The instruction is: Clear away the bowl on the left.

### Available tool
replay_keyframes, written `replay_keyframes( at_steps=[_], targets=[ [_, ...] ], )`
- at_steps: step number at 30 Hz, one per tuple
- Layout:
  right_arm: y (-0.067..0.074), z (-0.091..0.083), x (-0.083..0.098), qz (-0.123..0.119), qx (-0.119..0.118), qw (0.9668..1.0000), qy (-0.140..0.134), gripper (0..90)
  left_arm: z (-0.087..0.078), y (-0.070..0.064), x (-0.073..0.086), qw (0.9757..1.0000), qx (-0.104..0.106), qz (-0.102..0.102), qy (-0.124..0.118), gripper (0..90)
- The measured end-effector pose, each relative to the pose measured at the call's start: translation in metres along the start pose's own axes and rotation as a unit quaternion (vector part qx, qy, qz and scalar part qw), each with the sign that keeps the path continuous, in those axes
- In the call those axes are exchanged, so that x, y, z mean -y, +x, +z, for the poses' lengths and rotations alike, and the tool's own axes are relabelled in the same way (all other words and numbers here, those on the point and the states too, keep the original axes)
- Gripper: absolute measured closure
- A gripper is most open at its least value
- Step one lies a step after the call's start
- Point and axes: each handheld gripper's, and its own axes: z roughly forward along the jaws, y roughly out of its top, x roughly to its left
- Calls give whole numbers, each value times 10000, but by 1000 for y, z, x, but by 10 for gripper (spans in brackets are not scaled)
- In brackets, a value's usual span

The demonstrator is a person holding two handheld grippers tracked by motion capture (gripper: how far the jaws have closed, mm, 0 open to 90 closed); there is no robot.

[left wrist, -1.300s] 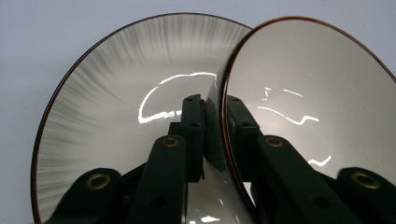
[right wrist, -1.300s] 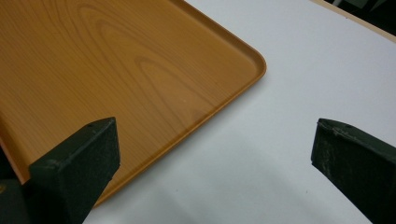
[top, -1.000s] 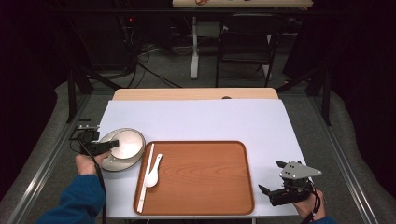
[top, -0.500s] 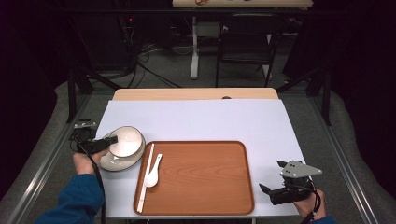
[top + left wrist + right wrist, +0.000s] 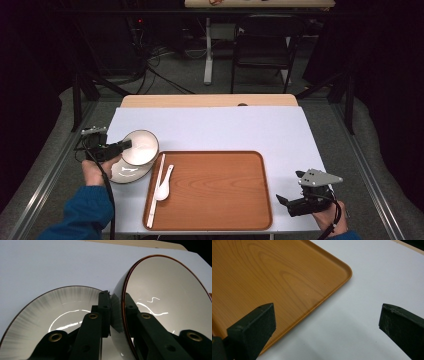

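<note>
White bowl [image 5: 141, 146] rim clamped in my left gripper [image 5: 120, 145], tilted above a plate [image 5: 125, 172]; beside it, wooden tray [image 5: 215, 187] holds spoon [image 5: 164, 184] and chopsticks [image 5: 155, 189]; my right gripper [image 5: 290, 202] gapes empty.

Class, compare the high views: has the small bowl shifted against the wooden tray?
Yes. The small bowl, clamped by the left gripper, has tilted up off the plate, toward the tray.

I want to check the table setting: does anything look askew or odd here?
Yes. The bowl is tipped on edge, clamped by its rim in the left gripper over a plate. Spoon and chopsticks lie neatly on the tray.
</note>
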Motion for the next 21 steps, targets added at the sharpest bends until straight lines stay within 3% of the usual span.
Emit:
replay_keyframes(
  at_steps=[14,21],
  targets=[
    [-8,25,-23,191,-382,9989,195,0,8,-32,-3,9985,330,430,71,814],
    [-14,34,-34,338,-578,9976,166,0,18,-52,-4,9957,588,685,201,814]
  ],
)
